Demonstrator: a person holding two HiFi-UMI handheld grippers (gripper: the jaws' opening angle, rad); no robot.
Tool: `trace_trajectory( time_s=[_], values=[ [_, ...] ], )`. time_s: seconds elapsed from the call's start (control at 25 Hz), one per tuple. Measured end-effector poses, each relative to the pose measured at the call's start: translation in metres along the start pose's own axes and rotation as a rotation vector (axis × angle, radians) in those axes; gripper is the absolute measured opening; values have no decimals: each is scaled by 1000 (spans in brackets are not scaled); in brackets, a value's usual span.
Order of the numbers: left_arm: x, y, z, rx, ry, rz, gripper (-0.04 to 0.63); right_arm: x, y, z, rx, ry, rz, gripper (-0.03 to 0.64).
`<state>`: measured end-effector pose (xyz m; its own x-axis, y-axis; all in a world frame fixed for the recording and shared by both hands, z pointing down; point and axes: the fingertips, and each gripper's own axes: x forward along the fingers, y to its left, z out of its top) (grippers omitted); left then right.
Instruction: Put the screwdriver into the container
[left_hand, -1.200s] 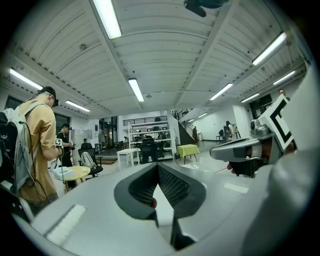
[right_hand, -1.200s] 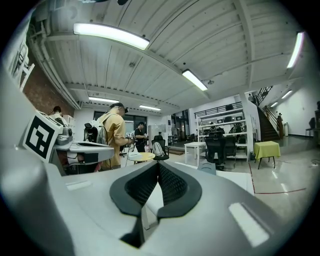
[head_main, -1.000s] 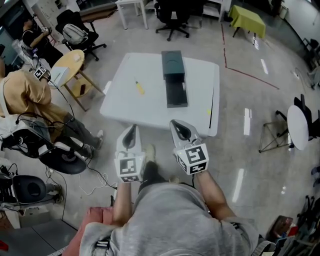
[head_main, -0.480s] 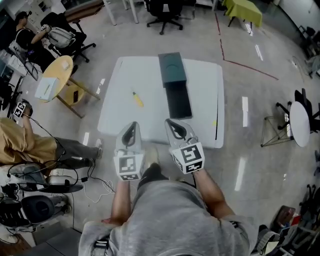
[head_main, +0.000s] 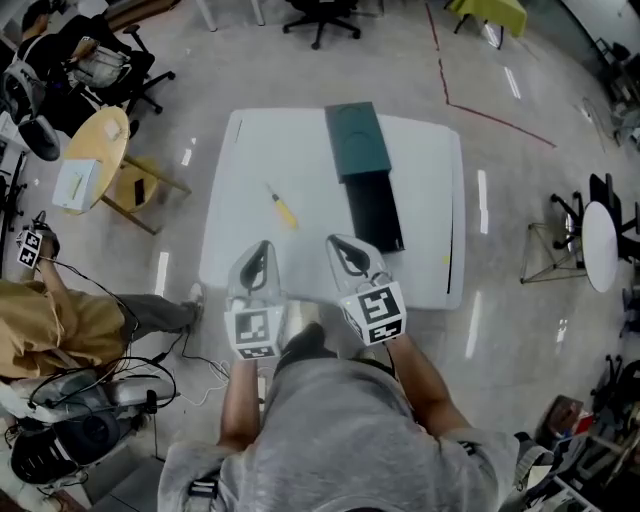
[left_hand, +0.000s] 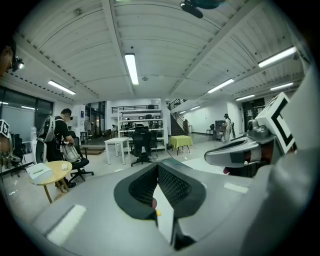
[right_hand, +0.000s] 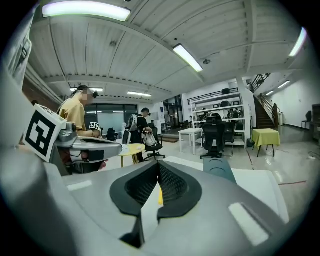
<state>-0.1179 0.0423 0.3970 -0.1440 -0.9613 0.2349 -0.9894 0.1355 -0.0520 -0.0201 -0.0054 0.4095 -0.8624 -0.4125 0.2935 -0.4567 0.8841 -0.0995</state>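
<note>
Approach phase, by our reading. Screwdriver (head_main: 282, 207), yellow-handled, lies alone on the white table (head_main: 230, 180), left of centre in the head view and well apart from the dark container (head_main: 372, 205) at centre right. Left gripper (head_main: 260, 252) and right gripper (head_main: 342, 248) hover over the table's lower edge, both with jaws pressed together and nothing between them. We'd open the left one wide before descending, set its jaws across the handle, and grip there.

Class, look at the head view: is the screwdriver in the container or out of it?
Out: the screwdriver lies on the white table, left of the container and apart from it.
</note>
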Motion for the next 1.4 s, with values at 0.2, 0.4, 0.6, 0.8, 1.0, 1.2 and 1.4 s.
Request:
trace_trajectory(
  time_s=[0.2, 0.4, 0.6, 0.8, 1.0, 1.2, 1.4],
  values=[
    [24, 38, -21, -34, 44, -4, 12, 51, 7, -11, 12, 62, 10, 3],
    [34, 43, -37, -61, 74, -15, 12, 69, 4, -25, 29, 110, 26, 3],
    [54, 86, -70, -99, 136, -24, 12, 124, 17, -48, 43, 190, 37, 3],
    [71, 105, -97, -118, 180, -30, 12, 157, 14, -72, 39, 257, 35, 3],
    [84, 117, -123, -138, 219, -46, 12, 179, 13, -97, 26, 318, 32, 3],
    [96, 125, -149, -154, 264, -58, 12, 197, 10, -125, 38, 371, 36, 3],
    [104, 127, -167, -169, 300, -67, 12, 210, 5, -142, 28, 402, 24, 5]
  ],
)
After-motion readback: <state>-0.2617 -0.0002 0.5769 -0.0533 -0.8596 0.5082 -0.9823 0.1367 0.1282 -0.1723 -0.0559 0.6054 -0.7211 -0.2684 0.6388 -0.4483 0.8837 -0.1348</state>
